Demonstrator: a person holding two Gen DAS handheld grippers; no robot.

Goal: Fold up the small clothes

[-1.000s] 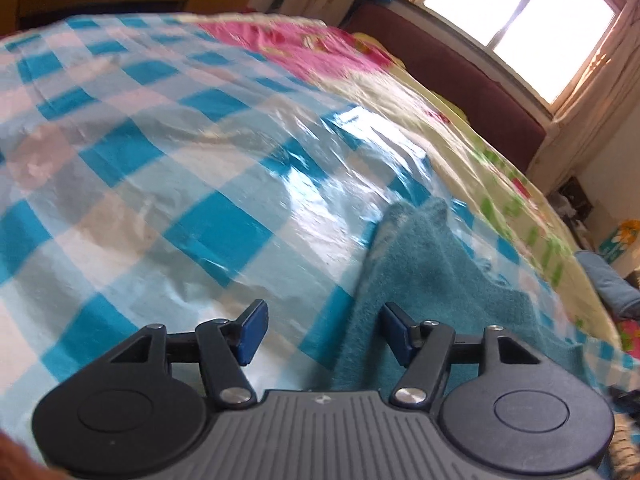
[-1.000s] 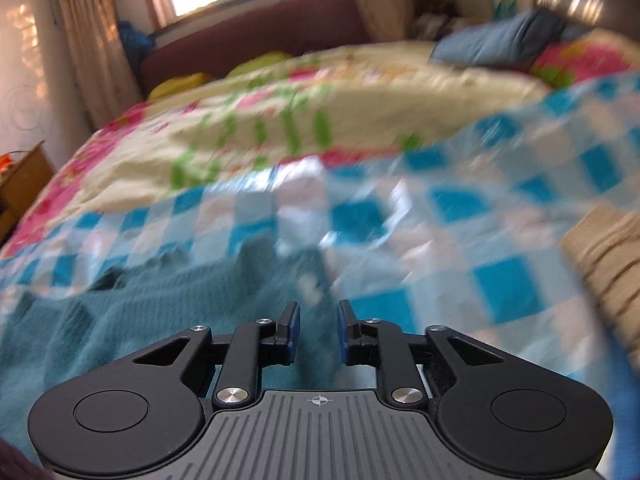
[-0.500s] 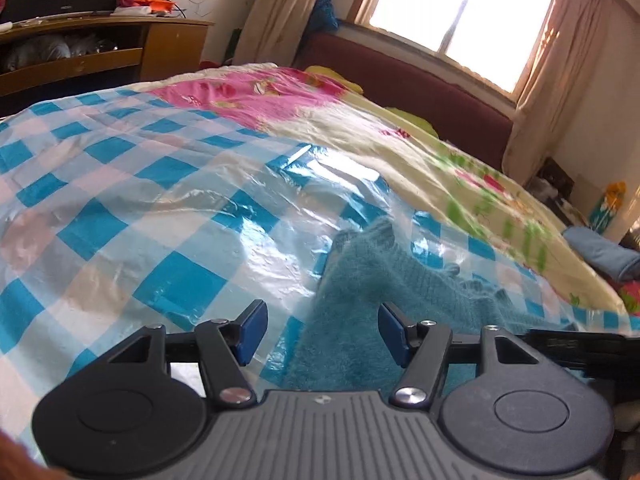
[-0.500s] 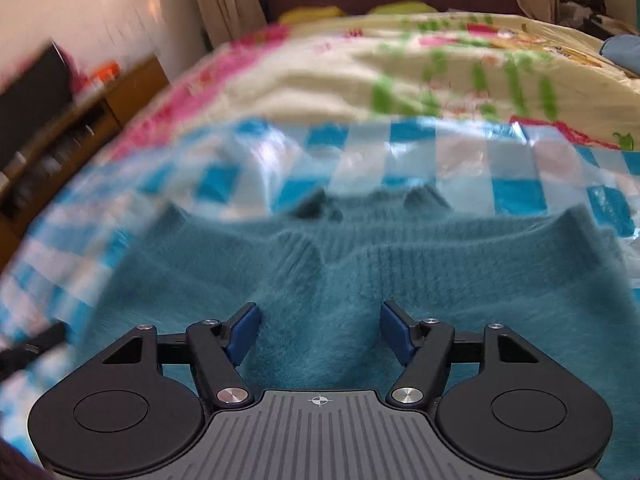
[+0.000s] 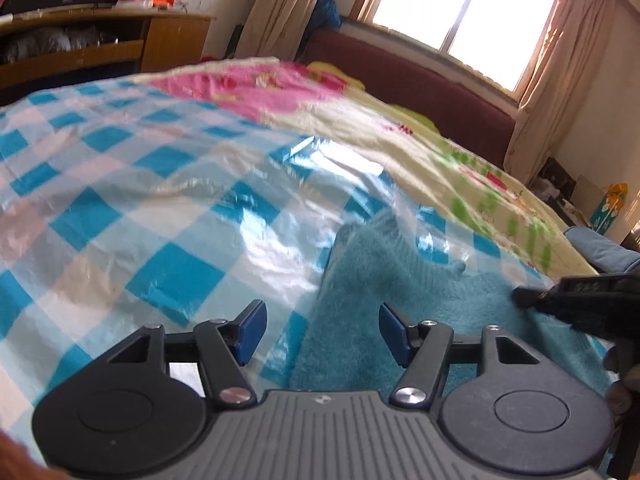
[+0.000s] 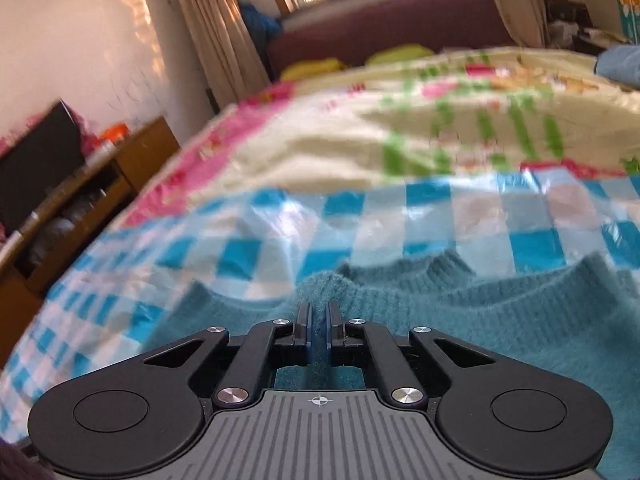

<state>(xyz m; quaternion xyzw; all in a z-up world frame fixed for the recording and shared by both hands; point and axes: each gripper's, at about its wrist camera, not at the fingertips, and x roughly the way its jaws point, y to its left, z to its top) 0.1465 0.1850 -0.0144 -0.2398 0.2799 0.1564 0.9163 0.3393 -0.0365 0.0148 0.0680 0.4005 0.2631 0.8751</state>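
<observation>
Your right gripper (image 6: 318,330) has just closed its jaws, and a raised pinch of the teal sweater (image 6: 500,320) sits between the blue pads, so you are clamped on knit near the sweater's left part, close to the near edge of the bed. The pinch looks shallow: only a small ridge of fuzzy fabric stands up at the tips. If you lift fast it may slide out, or you may carry just the top layer and leave the one beneath lying flat.

Your left gripper (image 5: 318,334) is released, jaws apart with nothing between them, hanging over the sweater's left edge where the knit meets the checked plastic sheet (image 5: 172,280). Close it there and you could catch the sheet along with the knit, since the near pad sits over plastic. That sheet is glossy and wrinkled, so it may drag and pull the whole garment out of line.

Further out, the sweater's far edge (image 6: 404,266) is already rumpled into folds against the sheet. Folding over those will likely trap creases. Beyond lies the floral quilt (image 6: 320,148), well apart from the work.
</observation>
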